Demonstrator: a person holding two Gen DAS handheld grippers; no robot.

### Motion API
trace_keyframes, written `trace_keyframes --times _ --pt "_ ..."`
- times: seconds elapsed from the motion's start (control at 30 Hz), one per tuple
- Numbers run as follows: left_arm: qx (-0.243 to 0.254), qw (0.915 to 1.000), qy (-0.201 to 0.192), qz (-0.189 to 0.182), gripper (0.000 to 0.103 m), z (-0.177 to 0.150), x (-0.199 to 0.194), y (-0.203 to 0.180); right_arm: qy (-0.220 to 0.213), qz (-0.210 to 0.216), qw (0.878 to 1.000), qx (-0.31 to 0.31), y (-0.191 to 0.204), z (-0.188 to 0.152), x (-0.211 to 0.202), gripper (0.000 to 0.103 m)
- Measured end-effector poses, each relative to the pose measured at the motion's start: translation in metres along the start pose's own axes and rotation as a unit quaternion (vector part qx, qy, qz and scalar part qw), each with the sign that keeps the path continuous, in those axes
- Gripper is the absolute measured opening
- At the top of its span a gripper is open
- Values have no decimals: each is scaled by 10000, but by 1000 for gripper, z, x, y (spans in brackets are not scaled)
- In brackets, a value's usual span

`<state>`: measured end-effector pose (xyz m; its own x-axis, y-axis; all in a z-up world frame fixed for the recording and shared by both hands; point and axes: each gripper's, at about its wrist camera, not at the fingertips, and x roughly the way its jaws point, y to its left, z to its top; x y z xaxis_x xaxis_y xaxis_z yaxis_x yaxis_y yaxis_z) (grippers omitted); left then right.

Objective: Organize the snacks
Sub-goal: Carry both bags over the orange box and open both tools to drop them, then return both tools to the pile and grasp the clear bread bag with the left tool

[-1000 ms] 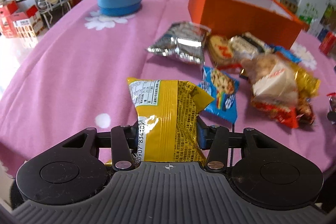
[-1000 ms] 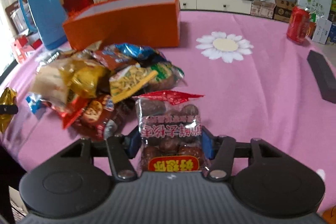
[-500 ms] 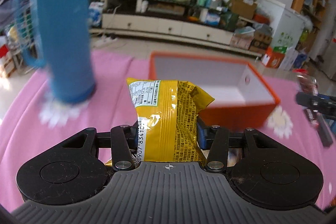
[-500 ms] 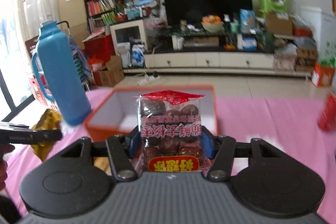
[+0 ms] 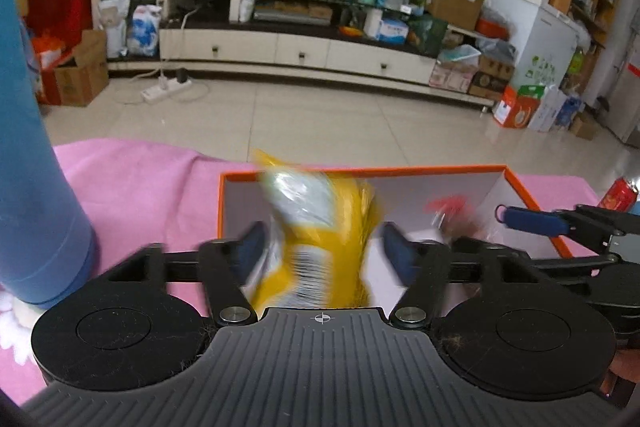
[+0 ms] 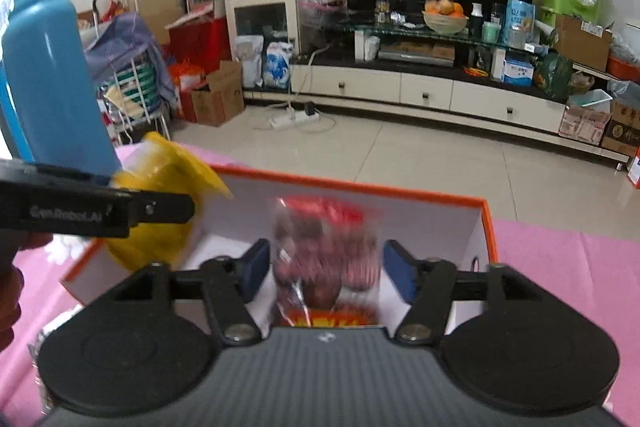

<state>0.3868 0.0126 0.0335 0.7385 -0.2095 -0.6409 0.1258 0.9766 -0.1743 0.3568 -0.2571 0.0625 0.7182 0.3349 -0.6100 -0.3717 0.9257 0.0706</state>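
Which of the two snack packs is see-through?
The red-topped pack between the right gripper's open fingers: dark round snacks show through its clear film. The yellow pack at the left gripper is opaque foil. Both are over the orange box.

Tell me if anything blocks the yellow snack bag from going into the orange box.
Nothing visible does. The yellow snack bag sits blurred between the left gripper's parted jaws, directly over the open orange box, whose white interior below it looks bare.

Orange box (image 5: 520,173) open-topped, access from above unobstructed. Both grippers crowd opening side by side. Blue thermos (image 5: 32,147) stands just left of box, blocking that flank. Red can (image 5: 618,193) beyond right corner.
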Motion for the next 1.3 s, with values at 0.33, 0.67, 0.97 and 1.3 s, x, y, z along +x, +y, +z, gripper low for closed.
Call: trace_keyframes --times 0.33,0.67,0.97,1.3 --pt "254 9990 -346 93 69 -34 -79 -12 -553 96 9979 328 -8 -10 -81 102" --pt "246 9995 -44 167 75 -138 -179 -35 -173 -194 9974 674 17 -112 -176 102" --pt "-190 9985 503 117 72 -219 -200 -51 19 -269 9764 2141 -6 -230 -208 102" --pt "83 9915 525 1186 69 -204 -161 -41 -88 -87 9664 2566 -26 -236 -210 102"
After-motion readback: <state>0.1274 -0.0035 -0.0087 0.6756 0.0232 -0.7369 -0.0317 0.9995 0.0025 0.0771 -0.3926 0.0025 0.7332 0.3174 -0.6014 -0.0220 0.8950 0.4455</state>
